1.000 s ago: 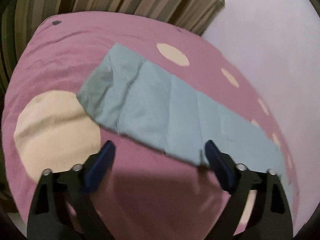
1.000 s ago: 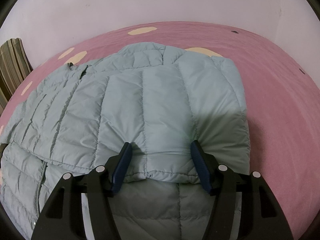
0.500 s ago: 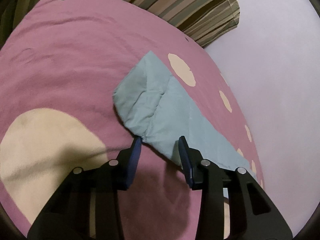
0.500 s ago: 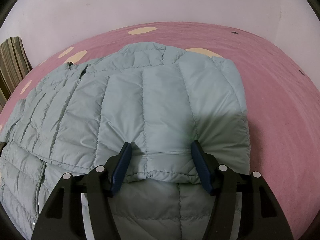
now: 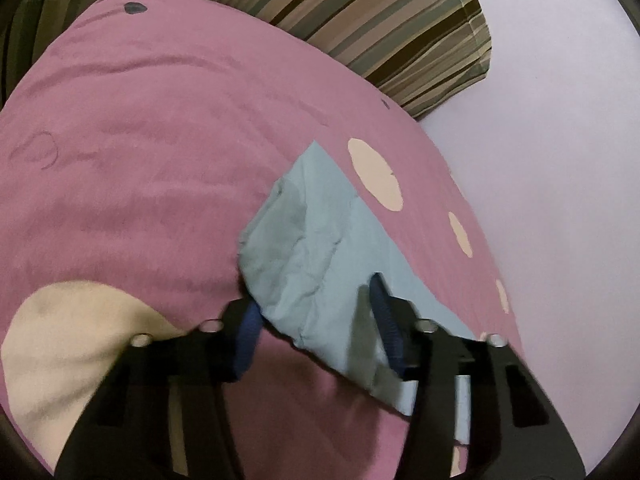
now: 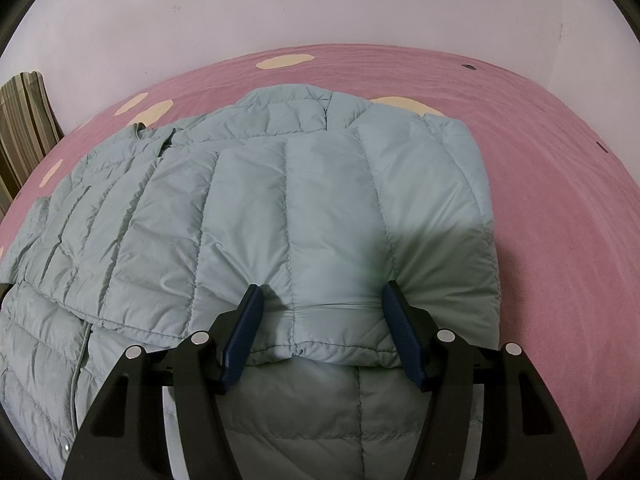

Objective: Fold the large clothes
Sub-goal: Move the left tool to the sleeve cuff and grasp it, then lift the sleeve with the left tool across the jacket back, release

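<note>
1. Bedroom scene: a pale blue puffer jacket (image 6: 280,216) lies on a pink bedspread (image 6: 560,200) w/ cream dots, striped pillow (image 5: 380,28) at the head end by the wall.
2. Progress, by my reading: fold is partly done. In the right wrist view one sleeve/side panel already lies across the jacket's body, its edge near the middle; the sleeve (image 5: 320,256) on the other side is stretched out onto the bedspread and is not yet brought in. Final halving of the body looks untouched as well.
3. Right gripper (image 6: 320,320): jaws spread wide, straddling the edge of the folded-over panel, pads apart from each other w/ fabric between them; whether they actually press it can't be told. It appears to pin that layer in place.
4. Left gripper (image 5: 316,312): jaws closing around the sleeve's cuff end, fabric bunched between the blue pads, which touch it on both sides.
5. Vs. a sec ago: left jaws were wide open, short of the flat sleeve; now they've moved up to the cuff and narrowed, and the cuff is crumpled. Right-side view is unchanged.
</note>
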`<state>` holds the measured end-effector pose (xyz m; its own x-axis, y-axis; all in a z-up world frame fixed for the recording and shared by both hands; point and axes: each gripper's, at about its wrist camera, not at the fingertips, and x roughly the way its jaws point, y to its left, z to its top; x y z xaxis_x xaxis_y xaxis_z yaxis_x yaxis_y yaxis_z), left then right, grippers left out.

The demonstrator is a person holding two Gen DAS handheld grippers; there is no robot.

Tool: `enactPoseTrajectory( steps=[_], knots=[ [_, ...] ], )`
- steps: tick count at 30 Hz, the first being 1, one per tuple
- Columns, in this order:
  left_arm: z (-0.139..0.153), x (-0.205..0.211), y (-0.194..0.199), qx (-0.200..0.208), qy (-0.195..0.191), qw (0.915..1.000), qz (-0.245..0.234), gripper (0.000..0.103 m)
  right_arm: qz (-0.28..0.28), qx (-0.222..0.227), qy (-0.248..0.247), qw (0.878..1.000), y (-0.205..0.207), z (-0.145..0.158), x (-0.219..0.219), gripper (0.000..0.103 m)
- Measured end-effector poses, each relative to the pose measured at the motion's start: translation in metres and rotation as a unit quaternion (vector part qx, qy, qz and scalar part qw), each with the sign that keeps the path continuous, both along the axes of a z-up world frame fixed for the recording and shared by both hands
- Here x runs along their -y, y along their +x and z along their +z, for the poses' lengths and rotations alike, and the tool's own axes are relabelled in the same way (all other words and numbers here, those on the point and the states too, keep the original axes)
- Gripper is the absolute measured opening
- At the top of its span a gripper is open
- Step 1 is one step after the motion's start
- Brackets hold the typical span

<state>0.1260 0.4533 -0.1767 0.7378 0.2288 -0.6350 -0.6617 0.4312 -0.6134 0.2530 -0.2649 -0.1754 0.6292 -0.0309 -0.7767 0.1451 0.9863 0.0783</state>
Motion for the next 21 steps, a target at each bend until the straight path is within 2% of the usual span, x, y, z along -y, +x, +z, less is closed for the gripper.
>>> enactPoseTrajectory(
  steps=[1, 2, 4, 6, 9, 14, 17, 21],
  knots=[
    [-0.001, -0.001, 0.001, -0.002, -0.001, 1.0, 0.0, 0.028, 0.0, 0.0, 0.0, 1.0, 0.0, 0.0, 0.0, 0.061],
    [-0.002, -0.001, 0.001, 0.004, -0.004, 1.0, -0.003, 0.015, 0.0, 0.0, 0.0, 1.0, 0.0, 0.0, 0.0, 0.062],
    [-0.003, -0.003, 0.003, 0.009, -0.007, 0.9999, -0.007, 0.012, 0.0, 0.0, 0.0, 1.0, 0.0, 0.0, 0.0, 0.061],
    [0.002, 0.001, 0.008, 0.005, 0.013, 0.9998, -0.016, 0.006, 0.0, 0.0, 0.0, 1.0, 0.0, 0.0, -0.001, 0.062],
    [0.019, 0.013, 0.02, 0.011, 0.049, 0.998, -0.038, 0.004, 0.0, 0.0, 0.0, 1.0, 0.0, 0.0, -0.001, 0.062],
    [0.054, 0.049, 0.043, 0.045, 0.08, 0.9916, -0.091, 0.004, 0.0, 0.001, 0.0, 1.0, 0.0, 0.0, -0.001, 0.062],
    [0.077, 0.085, 0.064, 0.067, 0.092, 0.9839, -0.138, 0.003, 0.0, 0.001, 0.002, 1.0, 0.0, 0.0, 0.0, 0.062],
    [0.101, 0.154, 0.101, 0.093, 0.098, 0.9662, -0.22, 0.003, -0.001, 0.003, 0.006, 1.0, 0.0, 0.0, 0.001, 0.062]
  ],
)
